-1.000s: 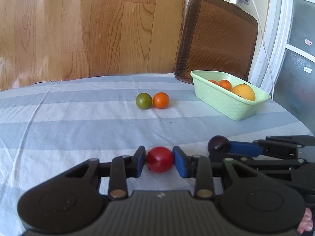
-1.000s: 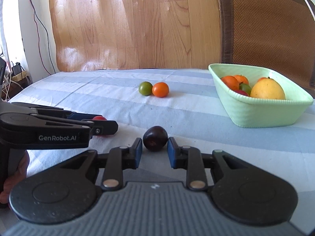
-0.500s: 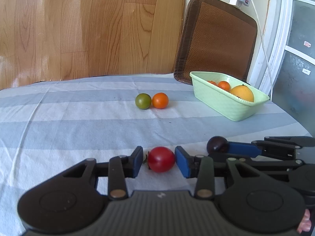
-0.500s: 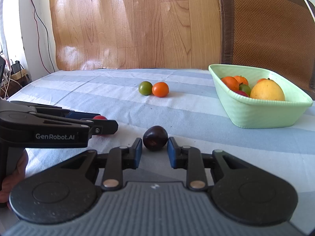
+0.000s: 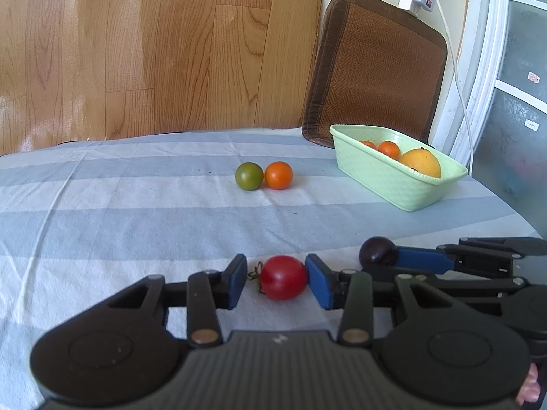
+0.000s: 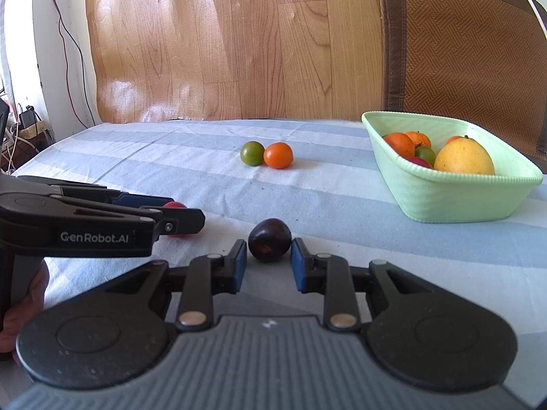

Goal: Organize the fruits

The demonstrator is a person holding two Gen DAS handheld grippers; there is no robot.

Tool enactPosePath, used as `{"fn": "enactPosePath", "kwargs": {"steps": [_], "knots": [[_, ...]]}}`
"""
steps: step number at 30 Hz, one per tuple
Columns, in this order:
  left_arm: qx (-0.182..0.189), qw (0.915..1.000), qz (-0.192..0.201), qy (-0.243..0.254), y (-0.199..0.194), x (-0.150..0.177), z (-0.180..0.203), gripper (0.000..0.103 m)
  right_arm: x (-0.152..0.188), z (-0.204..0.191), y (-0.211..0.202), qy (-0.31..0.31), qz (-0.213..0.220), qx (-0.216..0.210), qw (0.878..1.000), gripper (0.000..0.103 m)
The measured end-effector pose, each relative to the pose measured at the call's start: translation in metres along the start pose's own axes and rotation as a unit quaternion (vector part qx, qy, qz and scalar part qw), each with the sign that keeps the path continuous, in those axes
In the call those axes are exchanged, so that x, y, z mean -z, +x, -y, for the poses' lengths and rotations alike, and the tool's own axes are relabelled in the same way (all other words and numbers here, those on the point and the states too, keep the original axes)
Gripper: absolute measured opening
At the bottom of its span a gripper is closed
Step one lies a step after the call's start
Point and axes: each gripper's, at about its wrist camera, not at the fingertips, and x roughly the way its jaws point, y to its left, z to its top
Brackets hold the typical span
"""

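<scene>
A red tomato (image 5: 283, 277) lies on the striped cloth between the pads of my left gripper (image 5: 276, 279), which stands open with a gap on the left side. A dark purple fruit (image 6: 269, 240) lies on the cloth between the pads of my right gripper (image 6: 267, 259), which is also open with small gaps on both sides. A green tomato (image 5: 249, 176) and an orange tomato (image 5: 278, 175) sit touching farther back. A pale green basket (image 6: 454, 191) at the right holds oranges, a yellow fruit and small tomatoes.
A brown woven mat (image 5: 376, 68) leans on the wall behind the basket. A white cable (image 5: 454, 51) hangs at the right. The table's right edge (image 5: 506, 205) curves near the basket. Cables and a box (image 6: 27, 123) stand off the left edge.
My left gripper's jaws have opened off the red tomato, which now rests on the cloth. My right gripper's jaws have opened slightly off the dark fruit.
</scene>
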Motion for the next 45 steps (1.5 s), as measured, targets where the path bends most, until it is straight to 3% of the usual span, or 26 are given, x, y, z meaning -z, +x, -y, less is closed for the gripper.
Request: {"fn": "enactPosePath", "kwargs": {"steps": [33, 36, 39, 44, 45], "knots": [[0.001, 1.0, 0.001, 0.0, -0.0004, 0.0001, -0.0007, 0.043, -0.0001, -0.0003, -0.0003, -0.001, -0.001, 0.0, 1.0, 0.033], [0.001, 1.0, 0.001, 0.0, -0.0003, 0.0003, -0.0006, 0.043, -0.0002, -0.0021, -0.0004, -0.006, -0.001, 0.004, 1.0, 0.034], [0.001, 1.0, 0.001, -0.001, -0.0002, 0.0005, -0.0007, 0.043, -0.0001, -0.0052, 0.0003, -0.014, -0.002, 0.004, 1.0, 0.042], [0.011, 0.9999, 0.0, -0.007, -0.0003, 0.0005, -0.002, 0.035, -0.0011, -0.0075, 0.003, -0.015, -0.001, 0.005, 1.0, 0.042], [0.011, 0.9999, 0.001, -0.005, -0.0005, 0.0008, -0.0012, 0.033, -0.0009, -0.0071, 0.0025, -0.014, 0.001, 0.006, 1.0, 0.035]]}}
